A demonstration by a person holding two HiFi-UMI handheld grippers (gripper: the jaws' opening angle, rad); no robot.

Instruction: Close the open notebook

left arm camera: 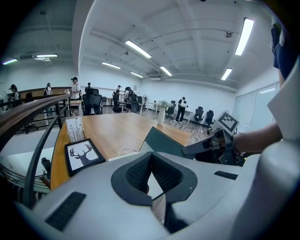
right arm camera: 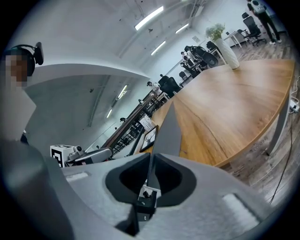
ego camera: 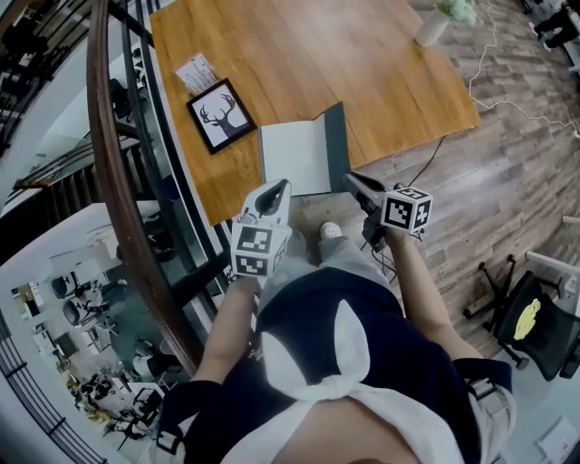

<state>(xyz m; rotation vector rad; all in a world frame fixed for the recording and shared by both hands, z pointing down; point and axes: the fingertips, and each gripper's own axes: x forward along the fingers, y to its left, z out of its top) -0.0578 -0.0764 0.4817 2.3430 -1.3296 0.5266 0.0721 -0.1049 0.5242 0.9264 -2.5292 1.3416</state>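
Slip risk: the right gripper has its fingers clamped on the near edge of the cover, and the bite looks thin. I judge the cover could slide out mid-swing and drop back open.
Trap risk: the left gripper has its fingers together with nothing seen between them. It hangs at the near left corner of the page, and whether it touches is unclear. The cover would likely land on it unless it clears off first.
Drag risk: the notebook lies at the near edge of the table. A pull toward the person, rather than an arc over the spine, could tug it off.
Table: one, wood, and everything below rests on it.
Notebook: one, open, with the white page flat just ahead of the person.
Cover: one, dark, standing roughly upright along the page's right side.
Grippers: two, one at each near corner of the notebook.
Deer picture: one, framed, near the notebook's left side but not touching.
Card: one, just beyond the picture.
Vase: one, well apart near the table's far right edge.
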